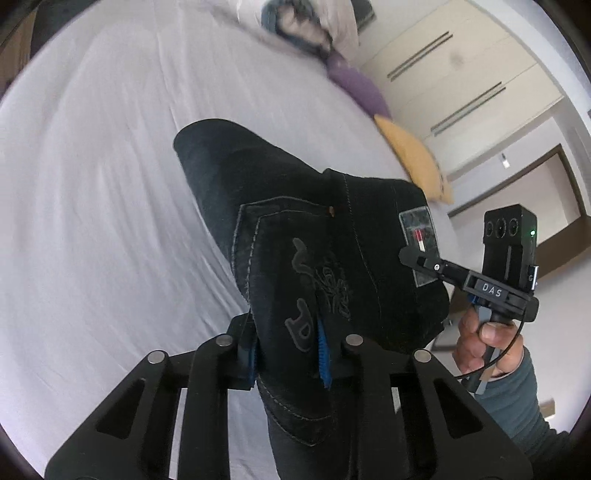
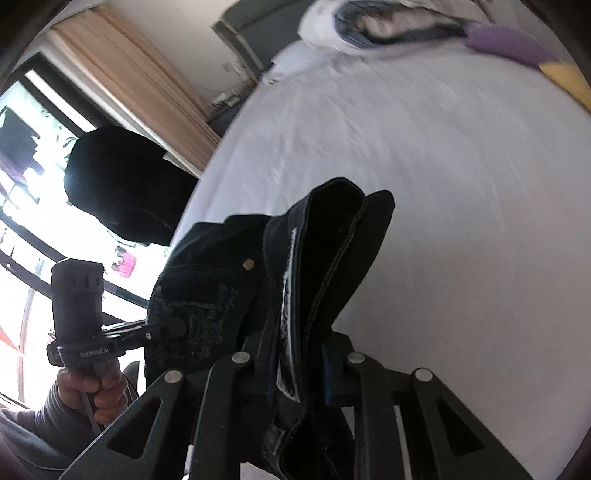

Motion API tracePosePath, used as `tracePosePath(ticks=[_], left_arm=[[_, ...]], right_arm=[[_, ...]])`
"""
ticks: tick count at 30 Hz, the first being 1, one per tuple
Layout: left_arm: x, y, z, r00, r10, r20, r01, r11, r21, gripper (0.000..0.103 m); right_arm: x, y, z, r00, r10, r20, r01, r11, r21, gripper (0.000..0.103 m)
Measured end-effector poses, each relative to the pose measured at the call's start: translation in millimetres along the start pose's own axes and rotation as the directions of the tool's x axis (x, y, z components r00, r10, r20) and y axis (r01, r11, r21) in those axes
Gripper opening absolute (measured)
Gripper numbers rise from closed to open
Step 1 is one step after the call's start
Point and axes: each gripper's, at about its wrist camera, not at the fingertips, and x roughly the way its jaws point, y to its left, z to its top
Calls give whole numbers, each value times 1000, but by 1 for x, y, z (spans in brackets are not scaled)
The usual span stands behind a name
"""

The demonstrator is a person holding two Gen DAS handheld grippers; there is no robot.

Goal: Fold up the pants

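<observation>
Left wrist view: left gripper (image 1: 288, 354) clamps the dark jeans (image 1: 314, 236) at the embroidered back pocket (image 1: 295, 280), held above the white bed (image 1: 92, 184); legs cut off at the bottom edge. Right gripper (image 1: 410, 254) pinches the waistband patch (image 1: 419, 245).

Right wrist view: right gripper (image 2: 299, 365) clamps the jeans' (image 2: 325, 258) waistband; fabric hides its pads. Left gripper (image 2: 177, 326) bites the pocket side. Pillows (image 2: 388, 22) at the far edge are blurred.

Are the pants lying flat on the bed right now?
No, the pants hang lifted above the bed sheet, clamped by the left gripper and right gripper.
</observation>
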Motion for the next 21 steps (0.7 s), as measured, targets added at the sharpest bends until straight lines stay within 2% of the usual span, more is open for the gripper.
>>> tracePosePath(ticks=[4,8,13,17,18,19,21], left_arm=[[-21,17,42,996,76,47,-78,996,45,22],[-23,43,80,987,145,73,-149,987,56,22],[-1,88,109,984,170,61,-171,985,14,22],[27,134,111,985,173,12,-173,984,-40,23],[36,142,108,985,173,4,-172,984,-51,26],[40,149,105,986,169,4,-168,984,-58,31],[43,162,98,989,149,21,-147,986,-82,43]], right_arm=[[33,22,42,999,36,10,-36,999,-19,20],[78,35,74,998,56,1,-56,998,-29,20],[126,34,107,998,52,-24,-52,999,-16,20],[163,15,113,996,32,-78,-30,999,26,20],[174,6,111,995,30,-91,-26,999,44,23],[180,-2,108,994,43,-96,-36,997,67,32],[189,-24,99,992,94,-85,-82,987,140,40]])
